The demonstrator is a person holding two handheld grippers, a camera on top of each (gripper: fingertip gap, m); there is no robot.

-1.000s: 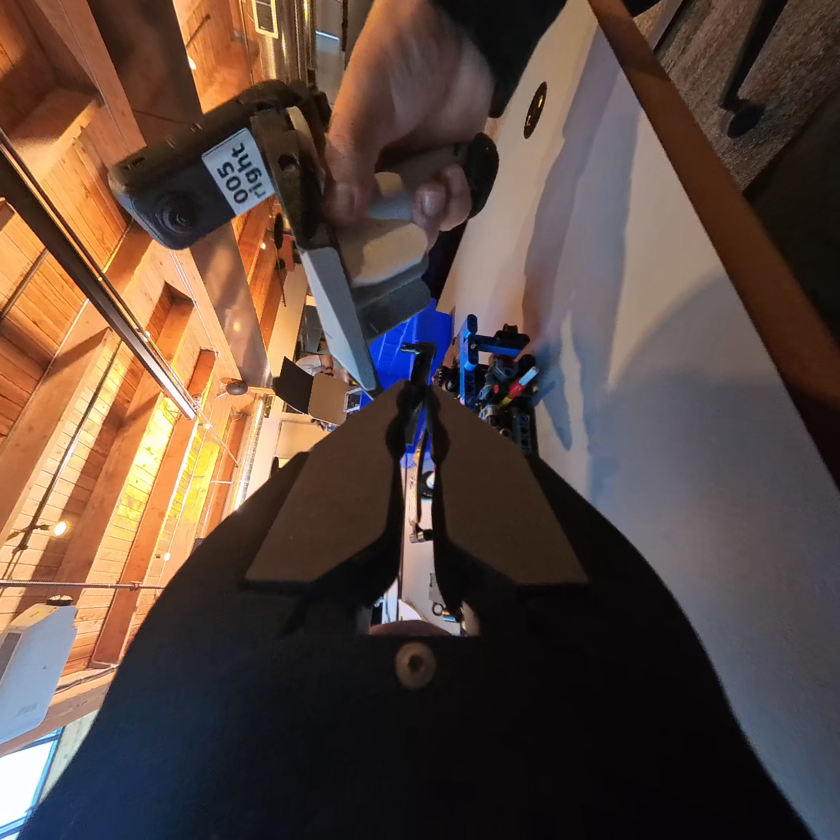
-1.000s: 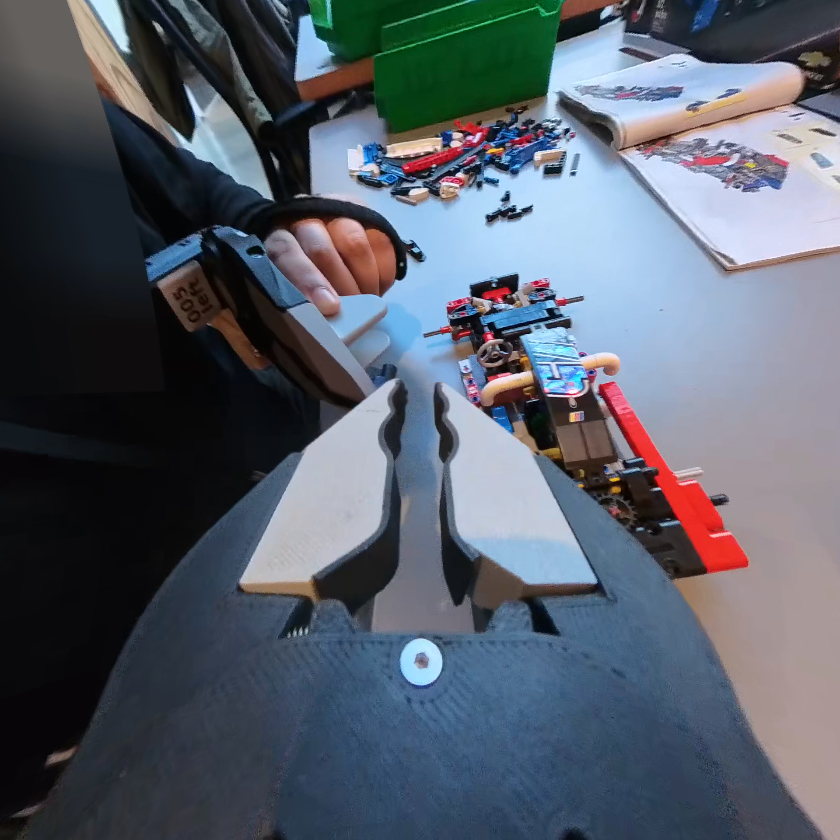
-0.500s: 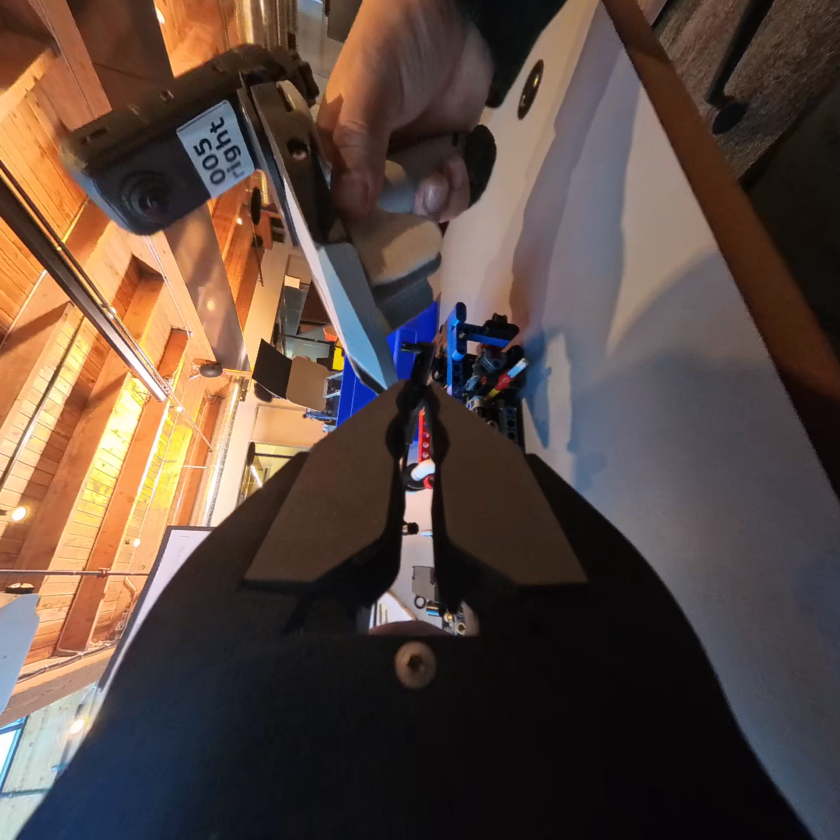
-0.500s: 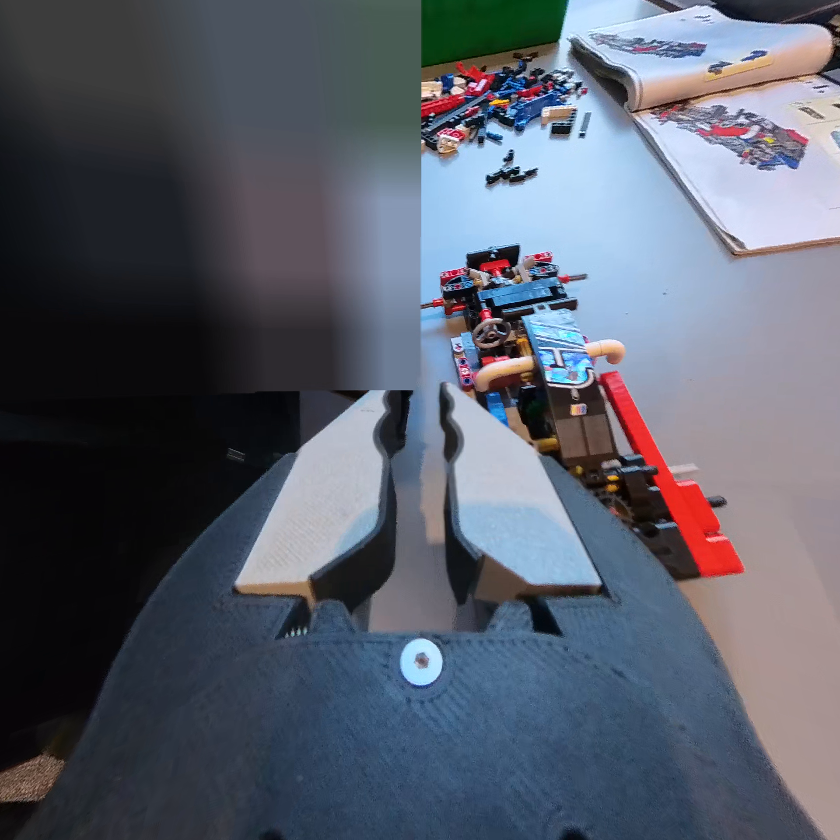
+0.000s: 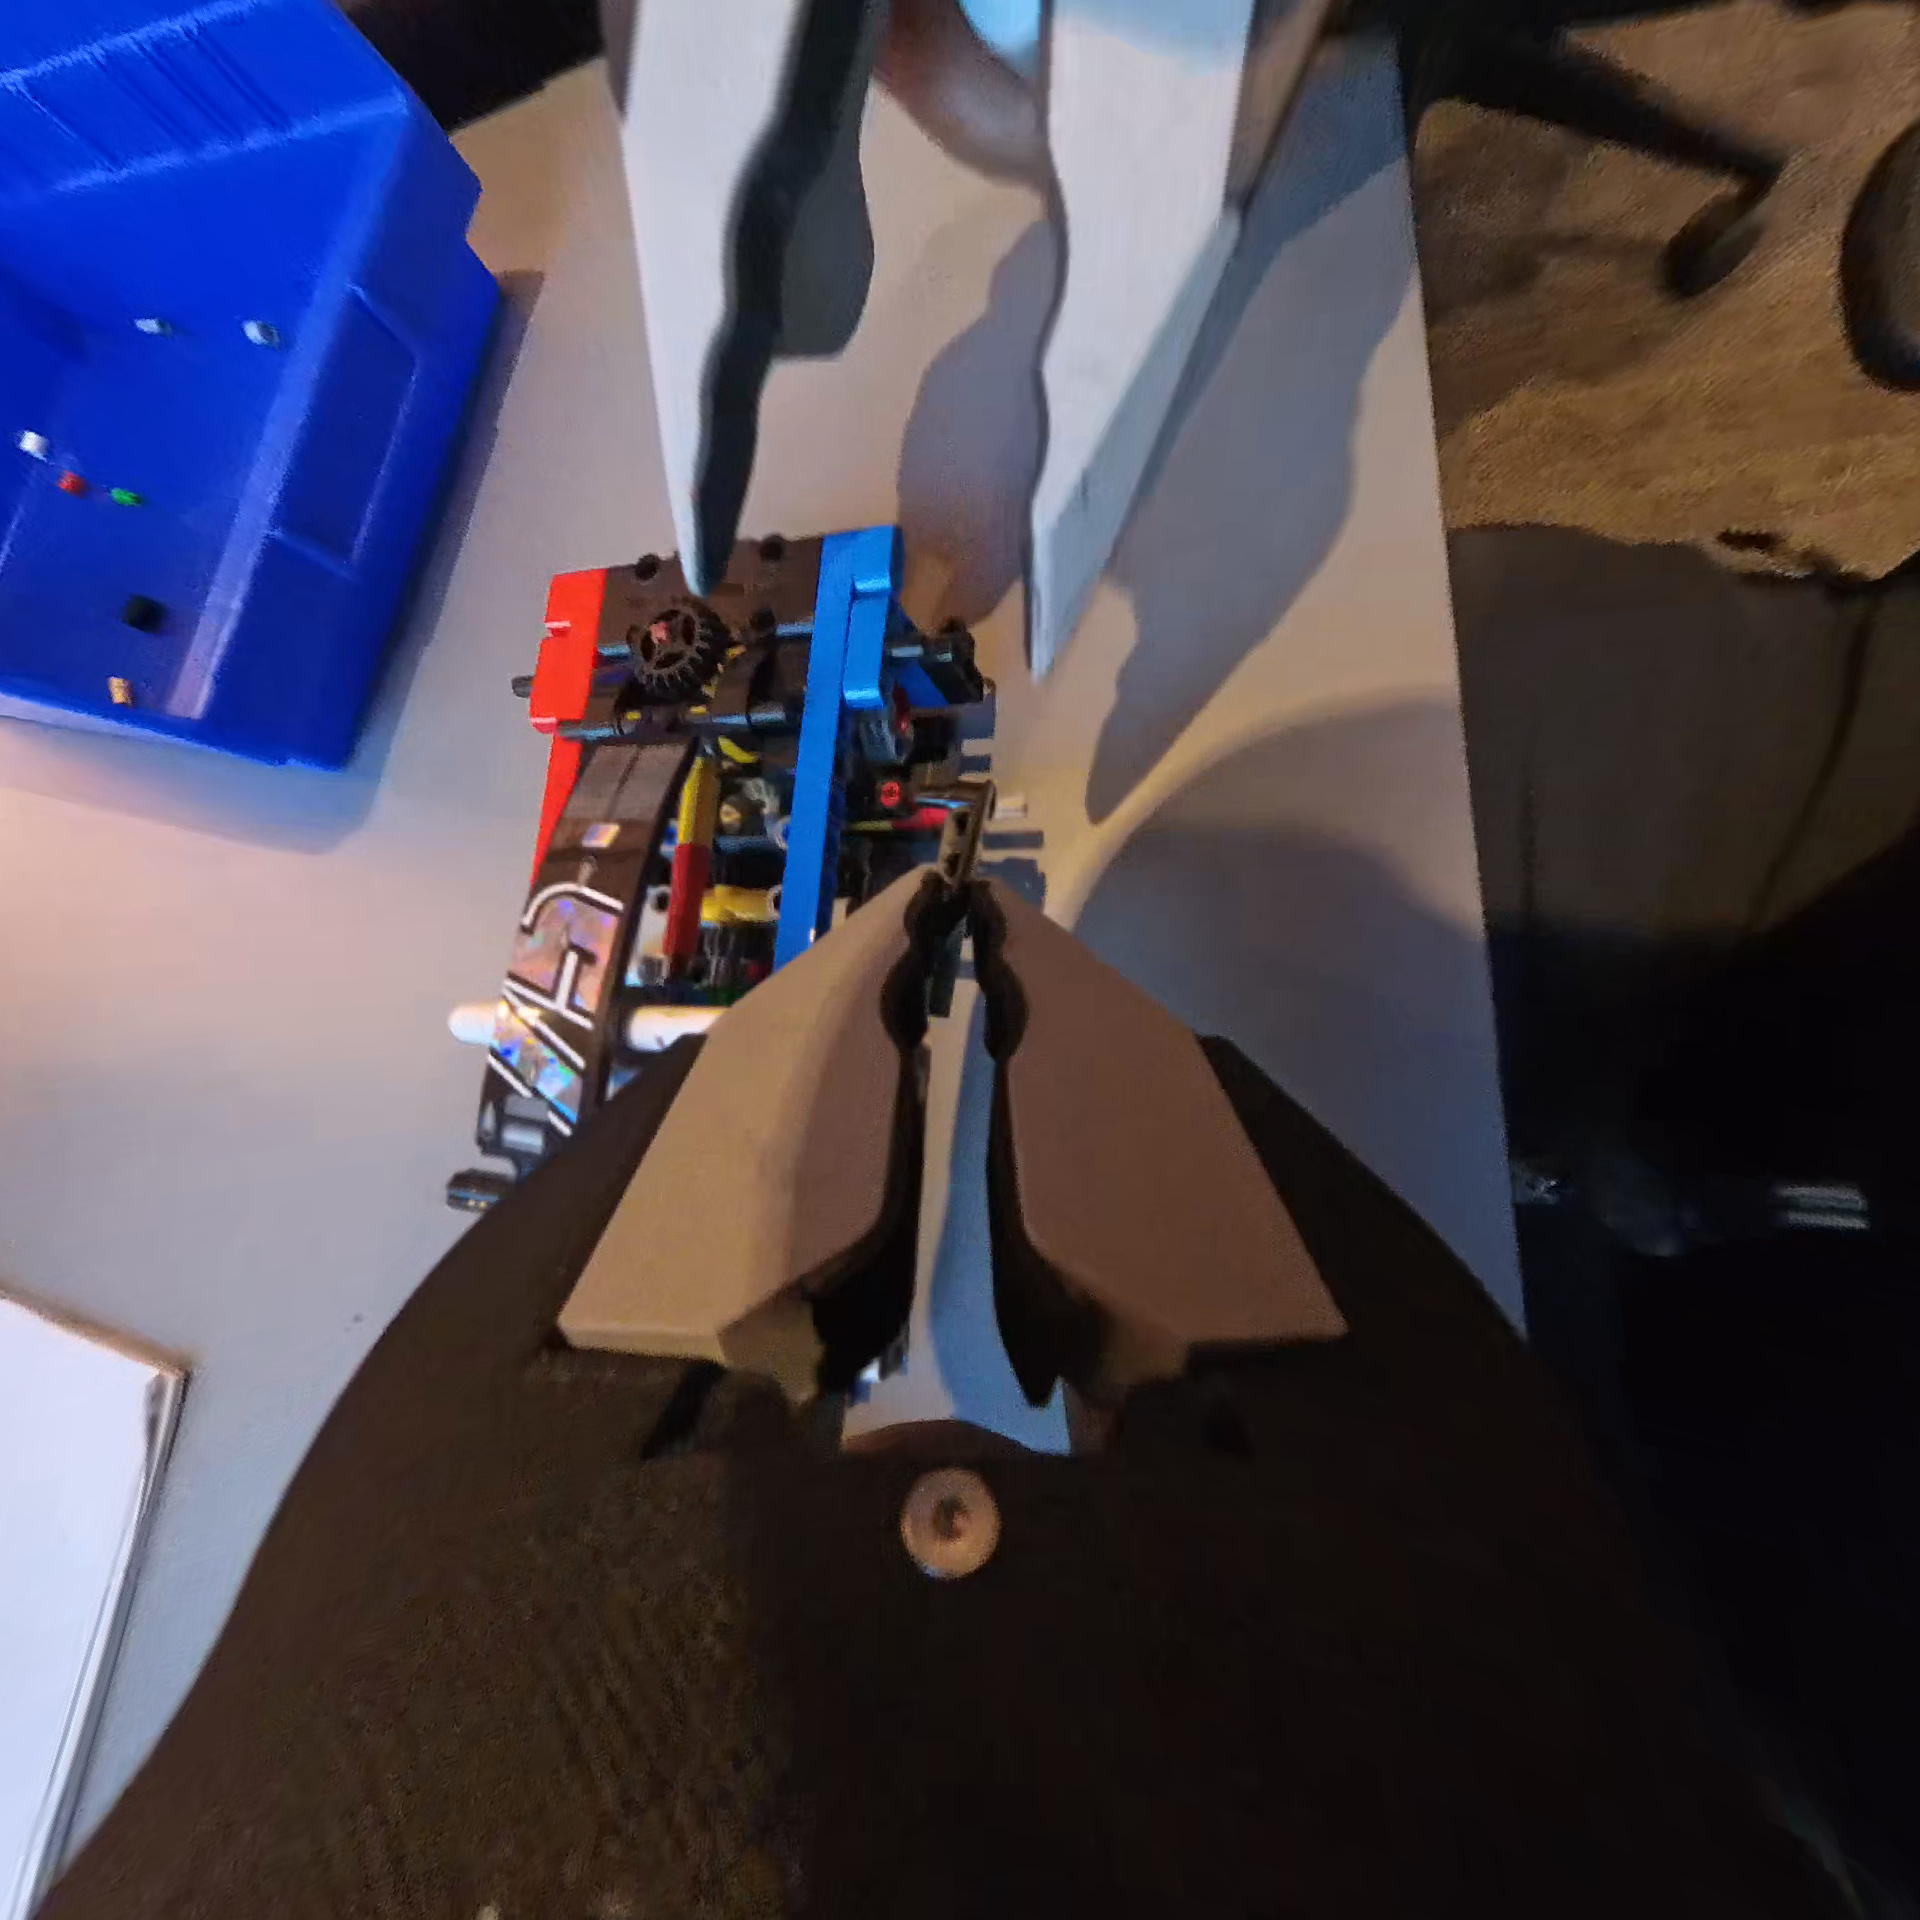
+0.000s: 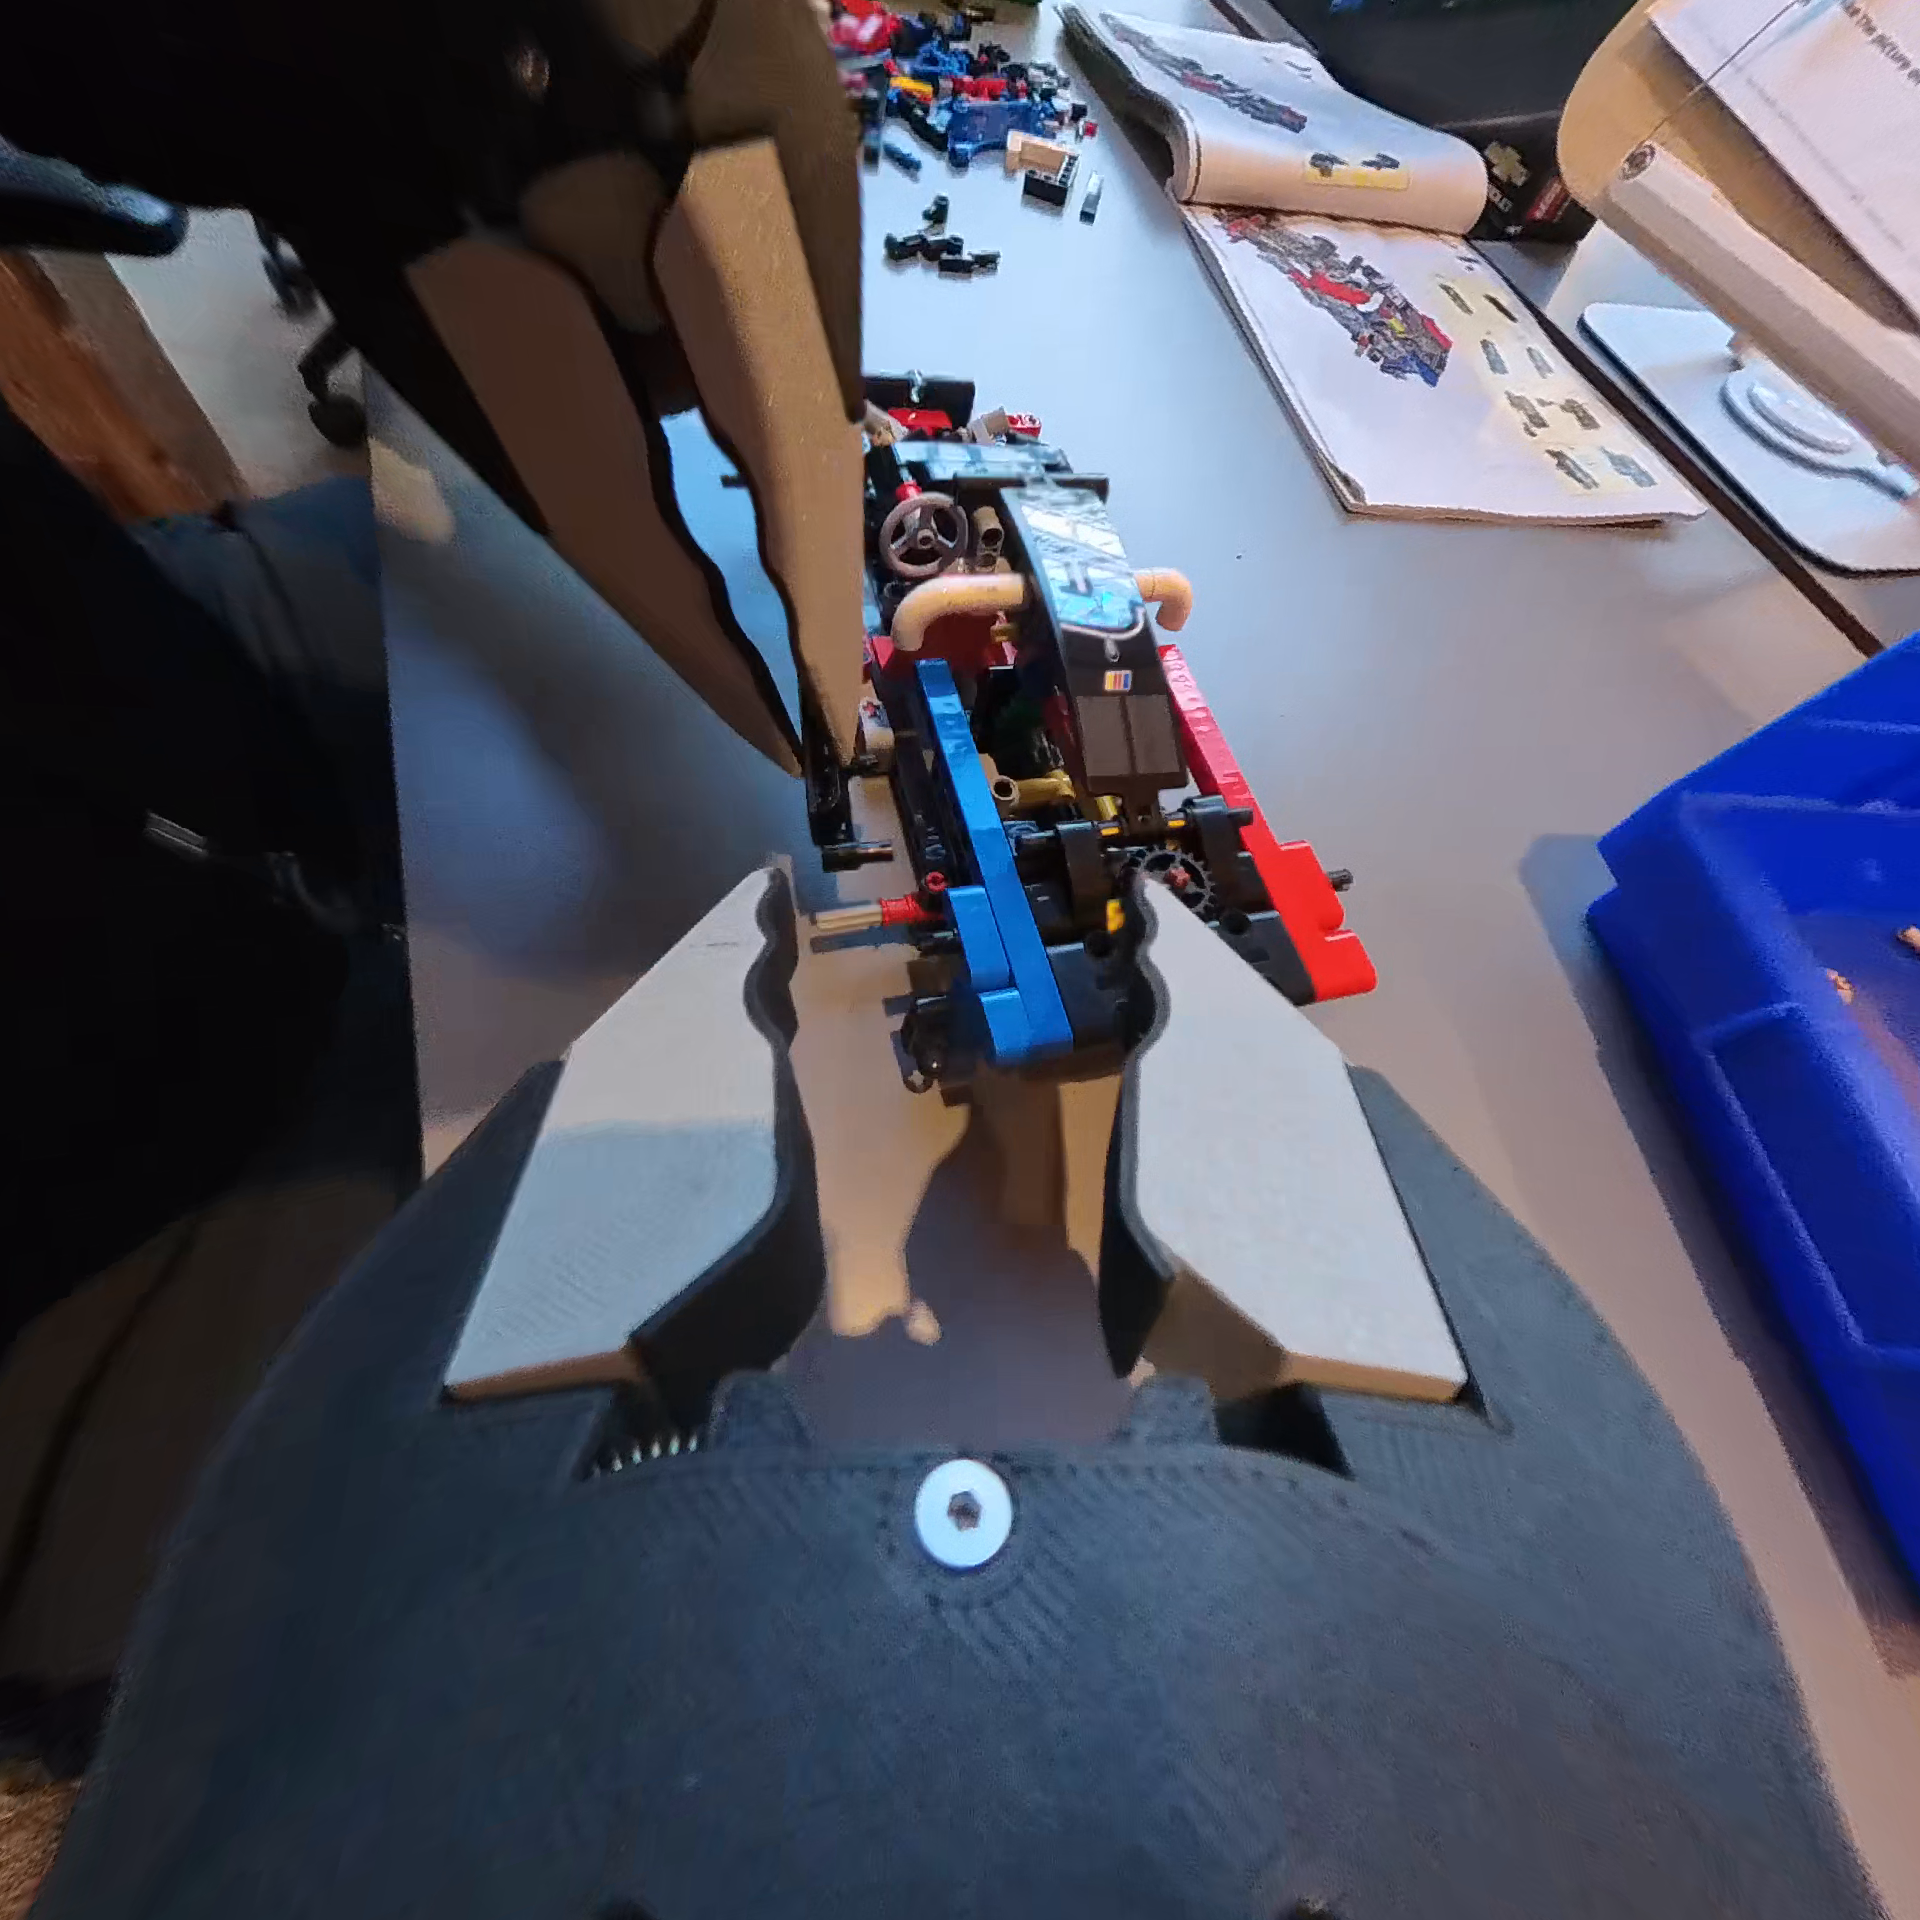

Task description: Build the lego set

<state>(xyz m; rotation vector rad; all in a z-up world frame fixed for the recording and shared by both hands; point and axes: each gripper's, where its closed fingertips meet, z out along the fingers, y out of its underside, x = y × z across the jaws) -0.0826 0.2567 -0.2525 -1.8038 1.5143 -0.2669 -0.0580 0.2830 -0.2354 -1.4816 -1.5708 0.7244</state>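
Note:
A part-built lego car (image 5: 727, 810) of black, blue and red pieces lies on the grey table; it also shows in the right wrist view (image 6: 1039, 748). My left gripper (image 5: 951, 894) is shut on a small black lego beam (image 5: 961, 831) and holds it against the car's blue side. From the right wrist view, the left gripper (image 6: 821, 748) comes down from the upper left with the black beam (image 6: 834, 805) at its tip. My right gripper (image 6: 956, 914) is open, its fingers on either side of the car's rear end. It also shows in the left wrist view (image 5: 873, 613).
A blue bin (image 6: 1766, 987) stands right of the car, also in the left wrist view (image 5: 208, 364). An open instruction booklet (image 6: 1403, 343) and a pile of loose pieces (image 6: 966, 94) lie farther back. The table edge (image 5: 1455, 727) runs close beside the car. Tip to tip, the grippers are about 5 centimetres apart.
My left gripper swung down to the car's side, still holding the black beam. My right gripper opened wide and moved in around the car's rear end.

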